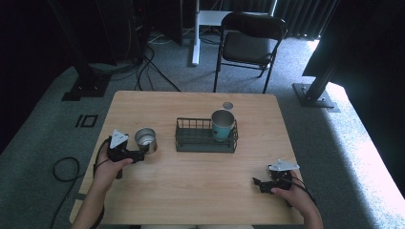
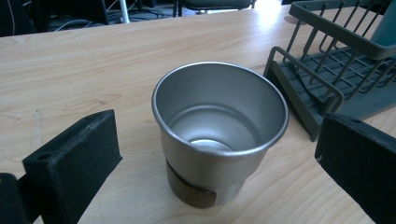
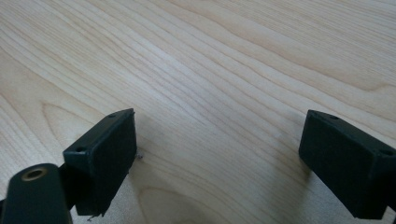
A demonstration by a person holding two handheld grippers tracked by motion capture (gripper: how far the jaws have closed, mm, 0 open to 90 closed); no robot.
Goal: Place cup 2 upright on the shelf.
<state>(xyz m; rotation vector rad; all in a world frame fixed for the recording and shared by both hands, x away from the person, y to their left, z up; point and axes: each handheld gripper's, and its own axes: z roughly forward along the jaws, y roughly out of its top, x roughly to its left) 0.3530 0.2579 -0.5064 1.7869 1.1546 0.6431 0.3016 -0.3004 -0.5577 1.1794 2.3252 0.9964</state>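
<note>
Teal cup (image 1: 222, 125) in wire rack (image 1: 196, 138); steel cup (image 2: 219, 130) empty — both grippers' jaws apart.

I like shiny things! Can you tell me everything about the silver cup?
The silver cup looks like brushed metal, wider at its rolled rim than at its base, with a brown patch low on its side. It is empty and stands upright on the wooden table, just left of the wire rack. The left gripper has its jaws open around it, not touching.

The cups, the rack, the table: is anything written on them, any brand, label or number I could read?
No readable text anywhere.
Steel cup: a brown patch near its base, no letters visible on it.
Teal cup in the wire rack: plain.
Table: bare wood grain.
</note>
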